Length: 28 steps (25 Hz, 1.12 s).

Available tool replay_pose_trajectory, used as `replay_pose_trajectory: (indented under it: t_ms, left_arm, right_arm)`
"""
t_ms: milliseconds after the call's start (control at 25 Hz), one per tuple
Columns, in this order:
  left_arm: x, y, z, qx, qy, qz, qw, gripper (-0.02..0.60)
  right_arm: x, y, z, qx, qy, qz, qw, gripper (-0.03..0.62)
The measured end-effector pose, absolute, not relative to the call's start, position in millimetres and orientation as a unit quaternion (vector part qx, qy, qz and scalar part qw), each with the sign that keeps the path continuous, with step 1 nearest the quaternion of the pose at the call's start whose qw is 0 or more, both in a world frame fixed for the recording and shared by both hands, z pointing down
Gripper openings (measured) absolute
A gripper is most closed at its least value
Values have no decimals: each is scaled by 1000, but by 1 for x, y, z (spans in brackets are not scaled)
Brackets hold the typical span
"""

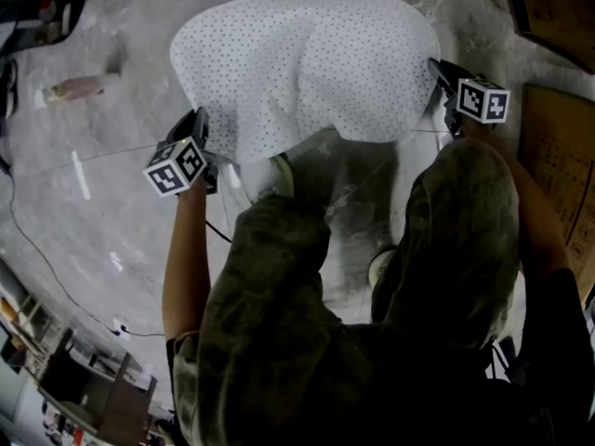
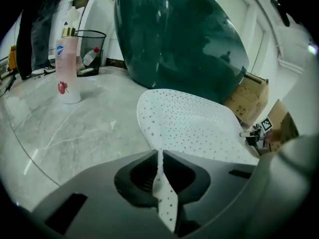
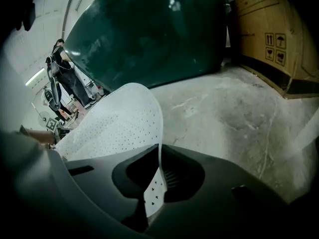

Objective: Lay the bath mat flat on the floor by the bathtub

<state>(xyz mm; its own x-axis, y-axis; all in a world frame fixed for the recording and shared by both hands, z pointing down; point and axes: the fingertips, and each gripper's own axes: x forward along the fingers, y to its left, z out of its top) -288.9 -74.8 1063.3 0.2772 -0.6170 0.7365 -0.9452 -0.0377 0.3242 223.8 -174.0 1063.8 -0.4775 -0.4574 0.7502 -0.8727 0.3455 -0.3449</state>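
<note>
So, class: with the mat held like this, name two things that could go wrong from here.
1. The left gripper and right gripper each pinch only a thin edge of the mat; it may slip free.
2. The mat humps in the middle, its near edge by a shoe, so it may land creased, not flat.

head view steeply down, gripper views low, close, facing bathtub [image 2: 174, 34], all sharing bath mat [image 1: 307, 63]

Left claw [image 1: 206, 147] and right claw [image 1: 442, 82] both clamped tight on the near edge of the bath mat [image 1: 307, 63], one per corner. Both angled downward, forearms reaching forward, marker cubes facing up.
</note>
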Motion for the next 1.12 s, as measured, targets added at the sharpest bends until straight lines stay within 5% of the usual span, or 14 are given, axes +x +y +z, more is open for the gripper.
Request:
replay_pose_trajectory:
  t_ms: [1120]
  left_arm:
    - [-331,-174,1058,683,-586,295,320,44]
  right_arm:
    - [259,-238,1063,500,-736,362,279,29]
